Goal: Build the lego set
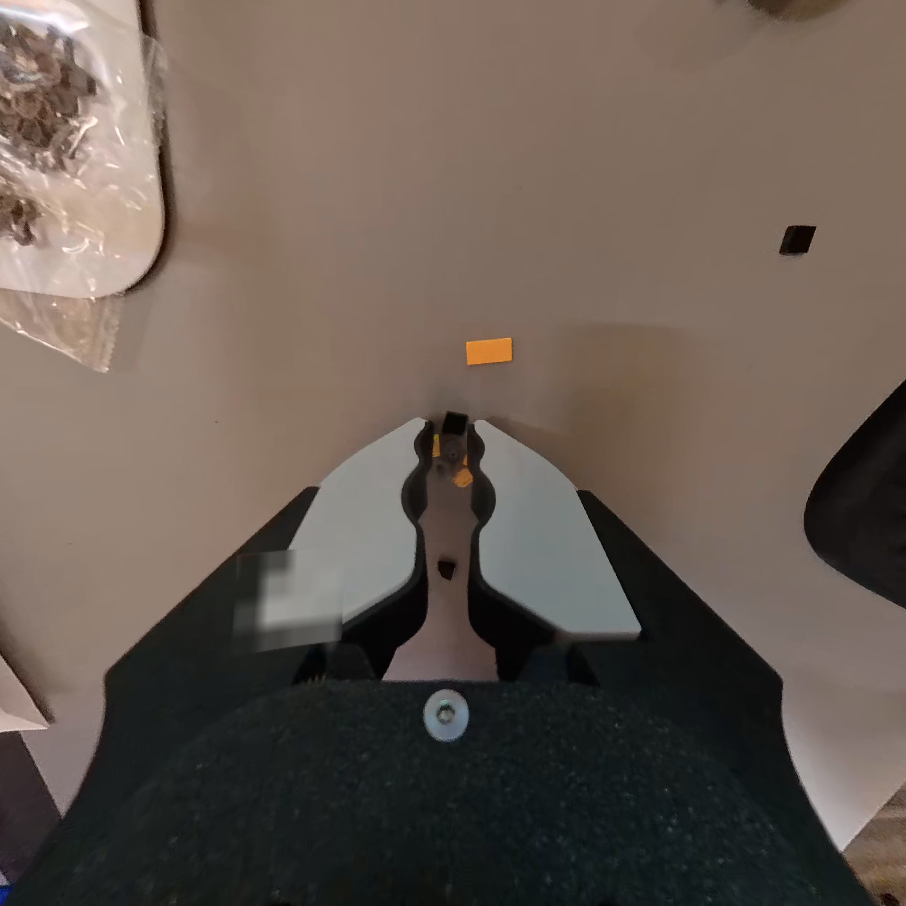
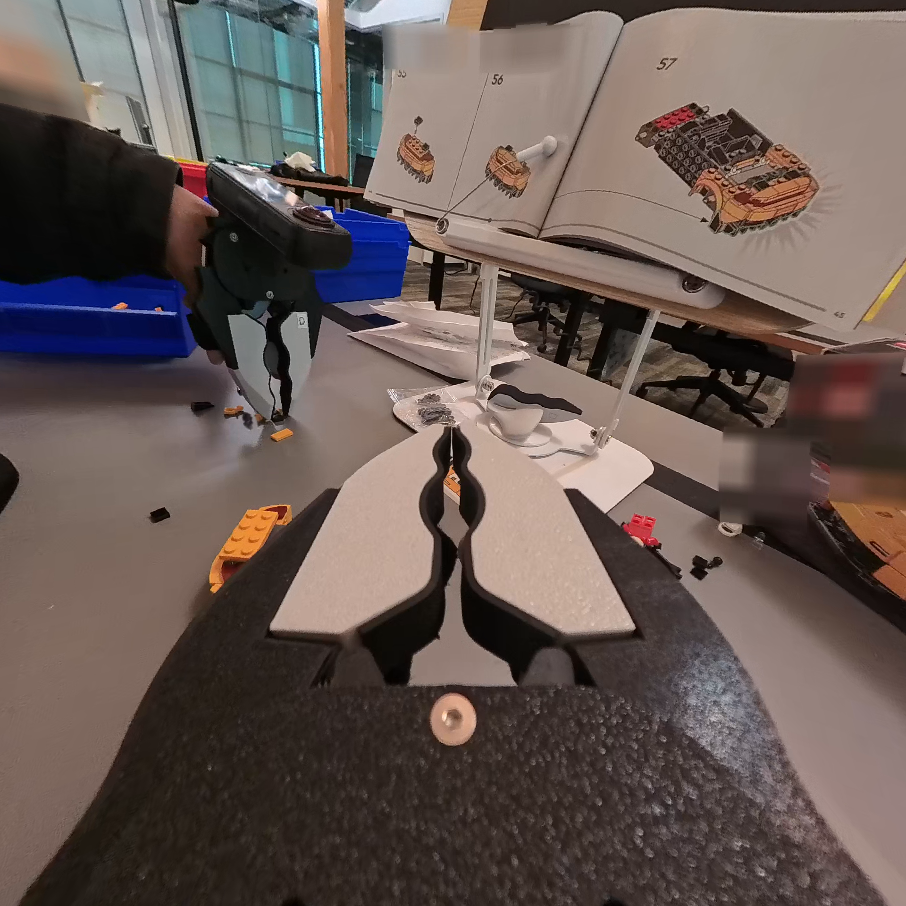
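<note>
Nearby, left gripper (image 1: 448, 426) perhaps pinching small black piece (image 1: 453, 423), orange tile (image 1: 489, 351) beyond, right gripper (image 2: 451, 434) clenched.

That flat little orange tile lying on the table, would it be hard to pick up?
Probably fiddly: the orange tile lies flat on the smooth table, so it would likely slide when nudged. It looks thin, rigid and light, unlikely to roll.

An open-plan office surrounds me: glass partition walls (image 2: 255, 83) at eleven o'clock, wheeled office chairs (image 2: 711, 387) and desks (image 2: 314, 184) at one o'clock, my grey worktable (image 2: 122, 613) below.
</note>
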The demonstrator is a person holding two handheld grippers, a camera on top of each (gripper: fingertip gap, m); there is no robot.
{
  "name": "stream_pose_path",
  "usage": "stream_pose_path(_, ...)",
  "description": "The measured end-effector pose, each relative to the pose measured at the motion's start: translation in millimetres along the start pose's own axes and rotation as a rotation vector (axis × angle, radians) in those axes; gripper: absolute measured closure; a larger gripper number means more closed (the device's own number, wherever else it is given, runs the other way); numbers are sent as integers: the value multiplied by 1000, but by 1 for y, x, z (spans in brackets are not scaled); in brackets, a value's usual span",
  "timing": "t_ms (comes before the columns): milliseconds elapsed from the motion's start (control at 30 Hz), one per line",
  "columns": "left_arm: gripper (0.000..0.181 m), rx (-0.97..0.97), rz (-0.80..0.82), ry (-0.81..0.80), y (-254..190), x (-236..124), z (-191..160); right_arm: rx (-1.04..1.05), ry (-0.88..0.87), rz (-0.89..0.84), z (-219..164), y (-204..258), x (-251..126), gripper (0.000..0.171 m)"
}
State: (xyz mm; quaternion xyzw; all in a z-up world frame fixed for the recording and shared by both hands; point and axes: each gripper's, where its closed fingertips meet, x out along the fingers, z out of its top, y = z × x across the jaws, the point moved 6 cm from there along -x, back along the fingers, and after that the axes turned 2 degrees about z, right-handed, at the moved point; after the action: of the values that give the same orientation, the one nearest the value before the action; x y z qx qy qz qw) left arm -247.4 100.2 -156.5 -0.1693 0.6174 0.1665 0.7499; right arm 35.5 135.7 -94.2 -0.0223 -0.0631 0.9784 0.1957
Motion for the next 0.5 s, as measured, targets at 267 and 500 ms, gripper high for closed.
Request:
stream_pose_path(267,172,35,32,12,0,1,1,4,4,2,-1,0,0,171)
stream_pose_path(500,174,65,51,-41,-9,-15,12,6,4,3,-1,0,0,171)
